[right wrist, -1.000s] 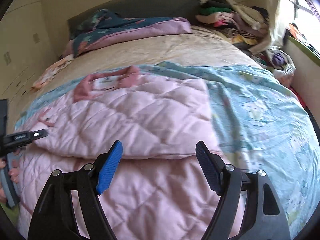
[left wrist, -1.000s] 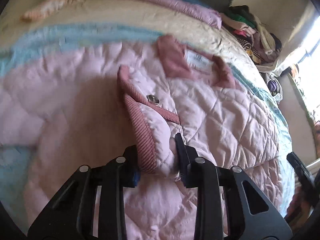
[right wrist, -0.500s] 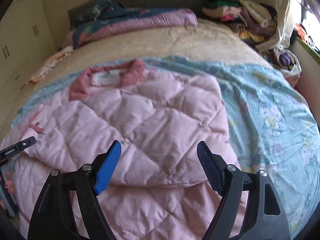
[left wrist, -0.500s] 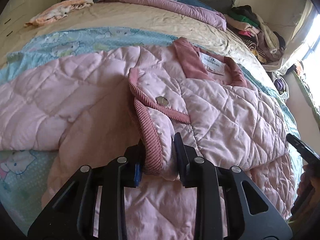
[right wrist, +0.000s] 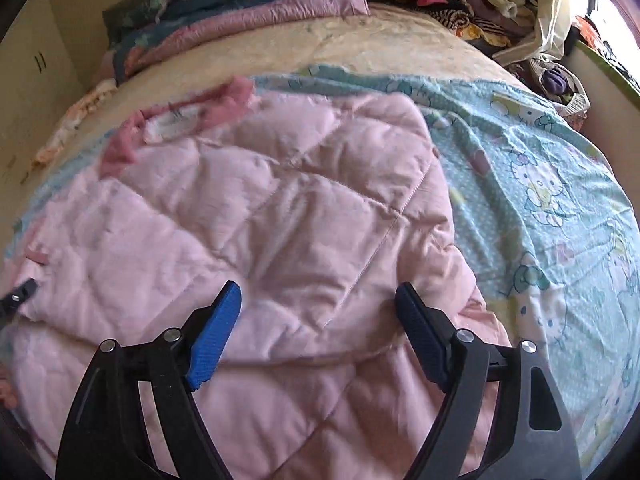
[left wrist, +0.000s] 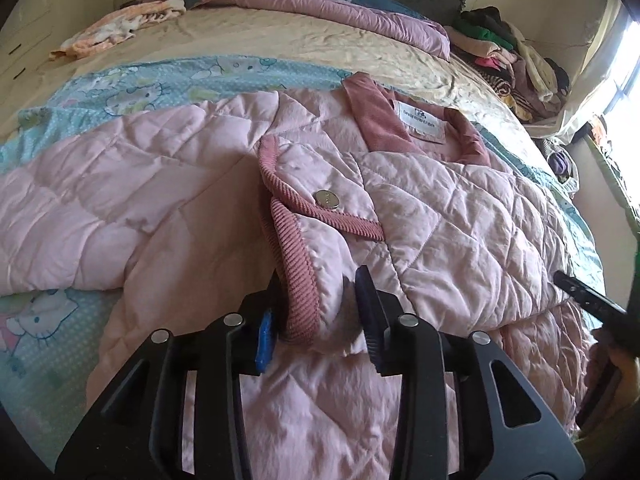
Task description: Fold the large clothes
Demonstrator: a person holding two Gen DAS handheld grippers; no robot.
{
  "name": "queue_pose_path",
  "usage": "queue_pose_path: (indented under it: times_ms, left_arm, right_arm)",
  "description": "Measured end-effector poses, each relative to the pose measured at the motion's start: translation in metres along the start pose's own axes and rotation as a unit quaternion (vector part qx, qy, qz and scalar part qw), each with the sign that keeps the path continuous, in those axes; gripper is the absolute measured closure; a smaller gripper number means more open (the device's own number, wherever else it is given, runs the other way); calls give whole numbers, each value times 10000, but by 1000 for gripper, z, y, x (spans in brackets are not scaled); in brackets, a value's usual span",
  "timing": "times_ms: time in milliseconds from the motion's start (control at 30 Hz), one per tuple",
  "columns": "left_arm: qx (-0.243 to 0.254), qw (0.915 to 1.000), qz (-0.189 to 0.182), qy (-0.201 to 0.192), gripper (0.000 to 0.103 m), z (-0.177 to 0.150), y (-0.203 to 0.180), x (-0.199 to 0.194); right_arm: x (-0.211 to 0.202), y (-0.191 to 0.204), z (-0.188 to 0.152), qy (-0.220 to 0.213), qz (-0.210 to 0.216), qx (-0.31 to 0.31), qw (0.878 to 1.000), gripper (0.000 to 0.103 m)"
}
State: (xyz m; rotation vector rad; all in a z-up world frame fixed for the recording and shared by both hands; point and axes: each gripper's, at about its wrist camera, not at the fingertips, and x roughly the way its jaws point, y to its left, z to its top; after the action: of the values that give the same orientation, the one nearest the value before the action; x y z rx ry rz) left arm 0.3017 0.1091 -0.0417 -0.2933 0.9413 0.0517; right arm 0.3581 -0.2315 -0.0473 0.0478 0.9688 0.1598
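A pink quilted jacket lies on the bed with its dusty-rose collar and white label at the far side. One sleeve is folded across the body, its ribbed cuff toward me. My left gripper has opened; the cuff lies loosely between its jaws. In the right wrist view the jacket fills the middle. My right gripper is open and empty, just above the folded sleeve's edge.
A Hello Kitty sheet covers the bed under the jacket. A folded pink and floral quilt lies at the headboard. A pile of clothes sits at the far right corner. A small peach garment lies far left.
My left gripper was shut on the sleeve cuff and has now opened, leaving the cuff lying on the jacket. My right gripper stayed open and moved closer over the jacket.
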Motion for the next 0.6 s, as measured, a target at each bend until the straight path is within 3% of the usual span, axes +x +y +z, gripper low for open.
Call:
queue_pose_path:
  times_ms: [100, 300, 400, 500, 567, 600]
  left_arm:
    - [-33, 10000, 50, -59, 71, 0, 2, -7]
    - [-95, 9996, 67, -276, 48, -3, 8, -31]
    - [-127, 9990, 136, -397, 43, -5, 12, -45]
    - [-190, 9981, 222, -544, 29, -9, 17, -60]
    - [-240, 9977, 242, -592, 25, -10, 22, -68]
    - [-278, 9973, 292, -610, 15, -11, 25, -72]
  right_arm:
    - [-23, 8, -7, -261, 18, -21, 9997, 20]
    - [-58, 29, -19, -611, 271, -28, 9978, 10]
    - [-75, 40, -23, -782, 347, -52, 9963, 6]
    - [-90, 52, -27, -924, 414, -148, 9947, 6]
    - [-99, 61, -29, -991, 468, -205, 9938, 6]
    - [-104, 66, -29, -1024, 517, -231, 9931, 6]
